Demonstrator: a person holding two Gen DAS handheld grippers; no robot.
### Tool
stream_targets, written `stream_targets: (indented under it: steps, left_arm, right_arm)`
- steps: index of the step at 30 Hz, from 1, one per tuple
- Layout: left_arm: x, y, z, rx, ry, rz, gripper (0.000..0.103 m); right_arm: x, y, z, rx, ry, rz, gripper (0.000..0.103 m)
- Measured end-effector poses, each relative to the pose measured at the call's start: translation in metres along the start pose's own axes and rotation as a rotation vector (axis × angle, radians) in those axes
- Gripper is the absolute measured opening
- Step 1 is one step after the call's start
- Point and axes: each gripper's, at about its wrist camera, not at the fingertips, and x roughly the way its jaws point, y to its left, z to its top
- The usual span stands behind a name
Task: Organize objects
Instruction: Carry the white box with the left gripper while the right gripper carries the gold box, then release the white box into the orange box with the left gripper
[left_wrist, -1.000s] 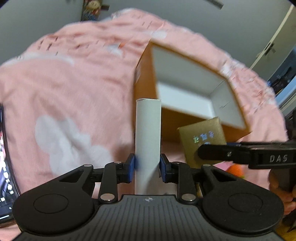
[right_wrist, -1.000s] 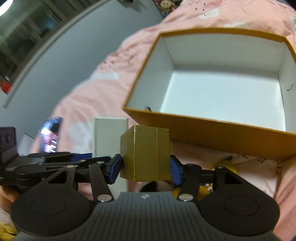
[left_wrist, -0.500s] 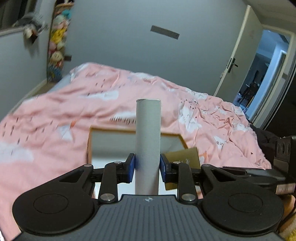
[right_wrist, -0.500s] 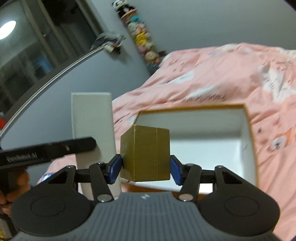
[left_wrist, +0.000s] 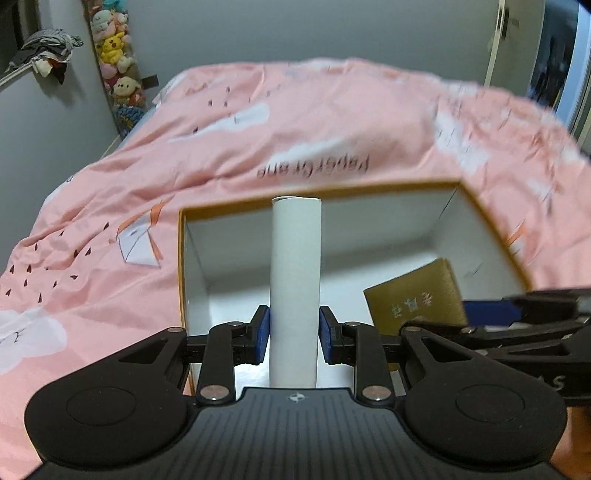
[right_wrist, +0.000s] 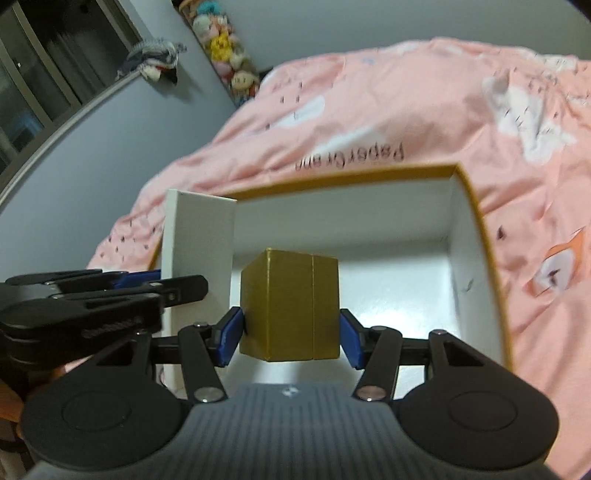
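Holding two items over the open box (left_wrist: 476, 210) on the bed (left_wrist: 110, 206): our left gripper (left_wrist: 294, 334) clamped on a white carton (left_wrist: 295, 280), near its left wall; our right gripper (right_wrist: 290, 338) clamped on a gold box (right_wrist: 290, 304), mid-floor. Both have just swung in above it; lowering and release remain

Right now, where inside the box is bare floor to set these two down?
The open box floor shows bare between its far and right walls. Near-left is crowded: the white carton and gold box hang there, side by side.
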Motion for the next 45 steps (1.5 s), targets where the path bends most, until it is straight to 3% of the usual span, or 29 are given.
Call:
stream_targets:
  steps: [5, 8, 19, 24, 28, 33, 38, 45]
  left_arm:
    - [0.025, 0.001, -0.007, 0.054, 0.081, 0.064, 0.031]
    - [0.03, -0.005, -0.006, 0.103, 0.076, 0.142, 0.031]
    - [0.045, -0.025, -0.006, 0.204, 0.119, 0.266, 0.033]
    - [0.038, -0.018, -0.004, 0.135, 0.08, 0.248, 0.031]
    - [0.036, -0.018, -0.004, 0.143, 0.071, 0.211, 0.029]
    - [0.024, -0.001, 0.002, 0.111, 0.058, 0.018, 0.029]
    - [0.026, 0.017, 0.009, 0.122, 0.123, -0.122, 0.029]
    - [0.037, 0.019, 0.008, 0.189, 0.182, -0.086, 0.029]
  right_arm:
    - [0.029, -0.003, 0.002, -0.007, 0.064, -0.011, 0.057]
    - [0.037, -0.004, 0.003, -0.008, 0.081, -0.012, 0.057]
    - [0.04, -0.013, -0.004, 0.012, 0.108, -0.032, 0.057]
    - [0.033, -0.016, -0.007, 0.005, 0.106, -0.054, 0.057]
    - [0.031, -0.016, -0.009, 0.009, 0.11, -0.048, 0.057]
    - [0.028, -0.017, -0.01, 0.004, 0.113, -0.05, 0.057]
    - [0.027, -0.016, -0.008, 0.008, 0.118, -0.034, 0.054]
    - [0.035, -0.013, -0.009, 0.0, 0.141, -0.018, 0.052]
